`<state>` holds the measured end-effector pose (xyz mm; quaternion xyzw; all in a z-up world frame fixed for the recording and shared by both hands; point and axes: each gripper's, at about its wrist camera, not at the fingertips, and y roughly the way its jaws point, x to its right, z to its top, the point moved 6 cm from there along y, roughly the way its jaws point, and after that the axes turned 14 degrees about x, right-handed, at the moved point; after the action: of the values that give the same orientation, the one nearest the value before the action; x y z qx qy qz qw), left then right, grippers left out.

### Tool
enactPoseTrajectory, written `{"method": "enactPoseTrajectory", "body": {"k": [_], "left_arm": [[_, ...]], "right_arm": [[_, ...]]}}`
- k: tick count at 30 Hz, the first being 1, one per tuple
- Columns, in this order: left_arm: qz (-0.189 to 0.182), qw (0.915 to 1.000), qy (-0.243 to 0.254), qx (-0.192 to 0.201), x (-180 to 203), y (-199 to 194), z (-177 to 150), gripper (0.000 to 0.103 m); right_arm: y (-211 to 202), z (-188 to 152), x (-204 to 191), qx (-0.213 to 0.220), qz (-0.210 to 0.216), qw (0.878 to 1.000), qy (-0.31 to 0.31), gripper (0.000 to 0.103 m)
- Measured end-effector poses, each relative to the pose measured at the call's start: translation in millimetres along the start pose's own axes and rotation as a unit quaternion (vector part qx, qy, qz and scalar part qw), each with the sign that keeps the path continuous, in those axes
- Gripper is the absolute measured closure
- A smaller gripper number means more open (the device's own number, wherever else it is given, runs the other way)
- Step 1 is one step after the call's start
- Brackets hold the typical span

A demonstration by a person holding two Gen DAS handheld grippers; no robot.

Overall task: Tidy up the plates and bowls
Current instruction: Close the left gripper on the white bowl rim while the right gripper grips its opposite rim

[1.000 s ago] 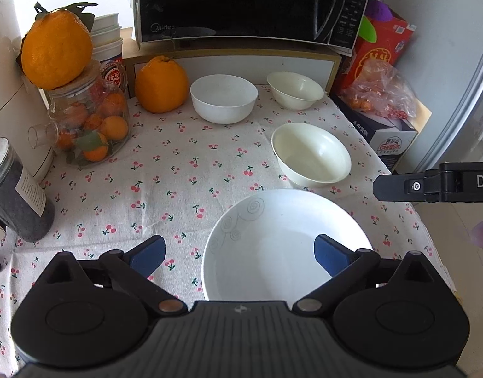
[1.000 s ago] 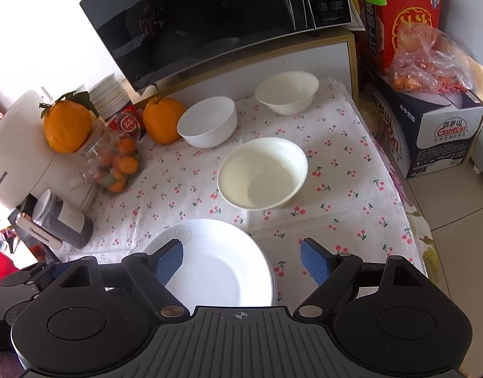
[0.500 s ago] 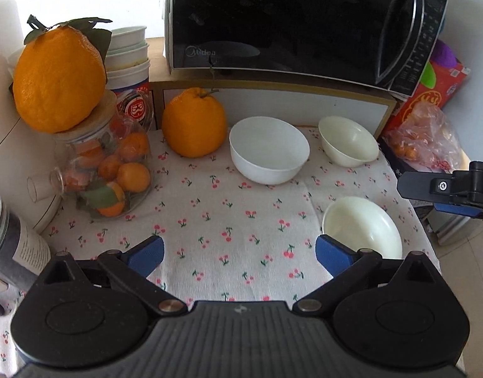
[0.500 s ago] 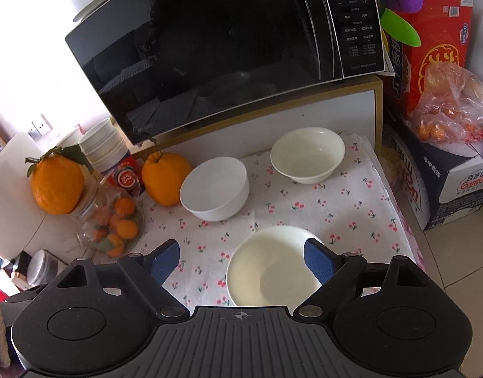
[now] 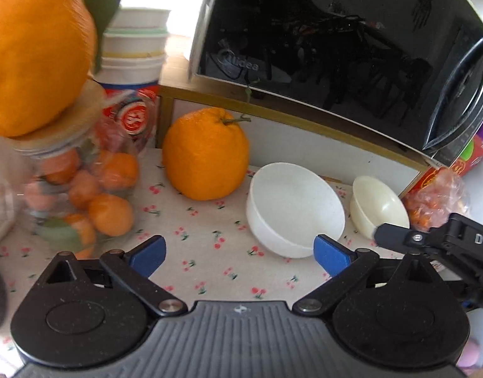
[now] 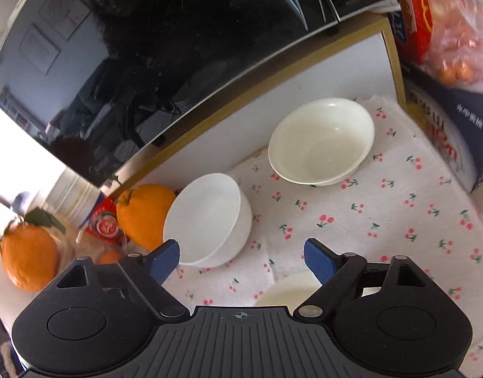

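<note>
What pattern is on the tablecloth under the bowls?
White tablecloth with small red cherries on green stems, clearest in the right wrist view.

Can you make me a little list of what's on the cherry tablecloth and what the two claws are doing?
white bowl: on the cherry tablecloth, beside the big orange
cream bowl: further right, near the shelf under the microwave
third bowl: only its rim shows under the right claw
jar of small oranges: at the left, another orange on its lid
left claw: jaws closing, nothing between them
right claw: open, holding nothing
bowls stacked yet: no
</note>
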<state>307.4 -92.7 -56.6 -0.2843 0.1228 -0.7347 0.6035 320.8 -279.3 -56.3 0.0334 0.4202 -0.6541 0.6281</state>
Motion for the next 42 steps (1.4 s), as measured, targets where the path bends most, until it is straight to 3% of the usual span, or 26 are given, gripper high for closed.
{"method": "enactPoseTrajectory", "body": {"k": [8,12,15,17,24,28,42], "left_arm": [[-0.021,0.999,-0.031,0.022,-4.0,22.0,-8.9,0.03],[-0.044,0.9983,-0.031,0.025,-1.5,25.3,-15.7,0.048],[-0.054,0.9973,-0.042,0.027,-4.4,27.1,-16.3,0.06],[-0.063,0.9964,-0.049,0.027,-5.0,26.9,-16.8,0.065],[-0.083,0.9949,-0.053,0.021,-4.5,23.0,-17.6,0.087],[-0.082,0.9955,-0.042,0.021,-2.6,25.7,-16.8,0.087],[-0.081,0.9959,-0.024,0.034,7.0,10.0,-5.7,0.087]], "right_arm": [[31.9,-0.1,-0.6,0.013,0.009,0.999,0.028,0.015],[45.7,-2.0,-0.7,0.017,0.01,0.999,0.034,0.016],[53.5,-4.8,-0.8,0.017,0.012,0.999,0.044,0.024],[56.0,-6.7,-0.4,0.015,0.011,0.999,0.046,0.039],[59.9,-14.2,2.6,0.009,0.008,0.998,0.056,0.068],[58.7,-14.1,1.8,0.01,0.006,0.999,0.047,0.076],[37.9,-8.1,-14.2,0.022,0.01,0.999,0.033,0.077]]}}
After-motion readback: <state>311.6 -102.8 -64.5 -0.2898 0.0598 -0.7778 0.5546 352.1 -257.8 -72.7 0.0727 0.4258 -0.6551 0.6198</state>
